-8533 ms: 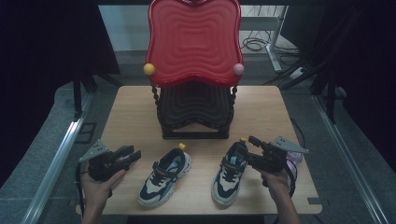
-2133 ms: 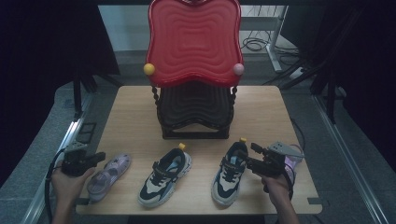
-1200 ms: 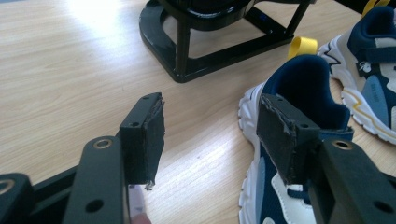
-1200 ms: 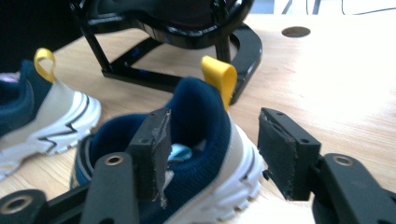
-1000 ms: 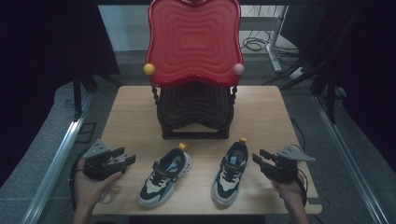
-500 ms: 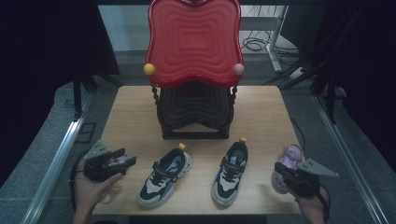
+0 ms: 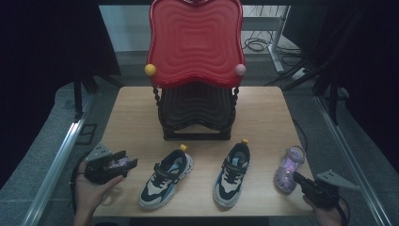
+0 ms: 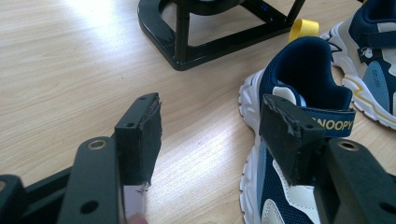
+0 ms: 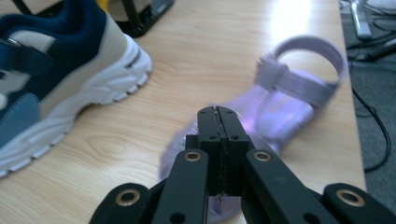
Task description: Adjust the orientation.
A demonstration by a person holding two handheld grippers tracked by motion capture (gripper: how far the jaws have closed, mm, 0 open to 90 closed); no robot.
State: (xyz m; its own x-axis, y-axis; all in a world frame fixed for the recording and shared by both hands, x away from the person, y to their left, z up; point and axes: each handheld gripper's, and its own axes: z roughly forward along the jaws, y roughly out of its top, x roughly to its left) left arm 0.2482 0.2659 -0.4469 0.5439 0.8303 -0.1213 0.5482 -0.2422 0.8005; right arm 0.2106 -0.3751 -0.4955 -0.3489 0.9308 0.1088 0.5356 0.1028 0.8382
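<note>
On the wooden bench (image 7: 136, 108) a black stand (image 7: 197, 115) carried a red wavy tray (image 7: 195, 42) at the back, and two navy-and-cream sneakers stood side by side in front of it: the left sneaker (image 7: 165, 178) and the right sneaker (image 7: 231, 173). Near the right edge lay a lilac sandal (image 7: 289, 169) (its strap looped up at the heel). My right claw (image 7: 301, 179) sat at the sandal's near end with its jaws pressed together; in the right gripper view they met over the blurred sole, and I could not tell whether they touched it. My left claw (image 7: 126, 162) hovered at the left edge, just beside the left sneaker, jaws spread. Something pale purple (image 7: 114, 162) showed between them, probably a second sandal, though the view was too dim to be sure.
</note>
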